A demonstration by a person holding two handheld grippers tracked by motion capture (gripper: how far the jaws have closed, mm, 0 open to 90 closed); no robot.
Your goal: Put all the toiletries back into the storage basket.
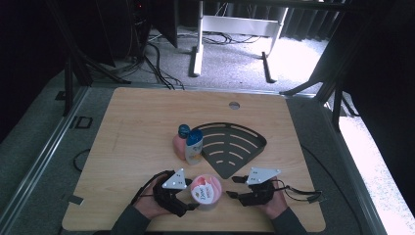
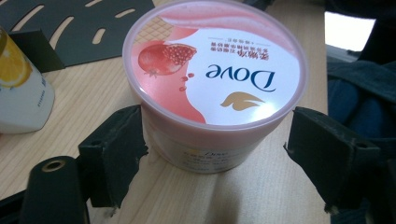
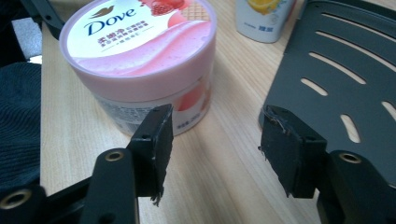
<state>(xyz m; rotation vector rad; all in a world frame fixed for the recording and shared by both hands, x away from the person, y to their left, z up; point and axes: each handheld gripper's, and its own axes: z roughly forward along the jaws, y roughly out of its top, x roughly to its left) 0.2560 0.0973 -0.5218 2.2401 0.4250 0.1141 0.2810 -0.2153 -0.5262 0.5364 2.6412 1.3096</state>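
Observation:
A pink Dove tub [image 1: 206, 192] with a pomegranate lid stands upright near the table's front edge. My left gripper [image 1: 193, 196] reaches it from the left. In the left gripper view the tub [image 2: 210, 88] sits between the jaws of the left gripper [image 2: 217, 135]. One pad rests at the tub's side and the other stands a little off it, so the jaws are open. My right gripper [image 1: 232, 187] is just right of the tub. In its own view the right gripper [image 3: 217, 126] is open over bare wood, with the tub [image 3: 140, 60] ahead of one jaw.
A black slotted fan-shaped tray [image 1: 235, 142] lies at the table's middle right. At its left edge stand a pink bottle [image 1: 180, 141] with a blue cap and a white bottle [image 1: 194, 149] with an orange picture. The person's dark sleeves come in at the front edge.

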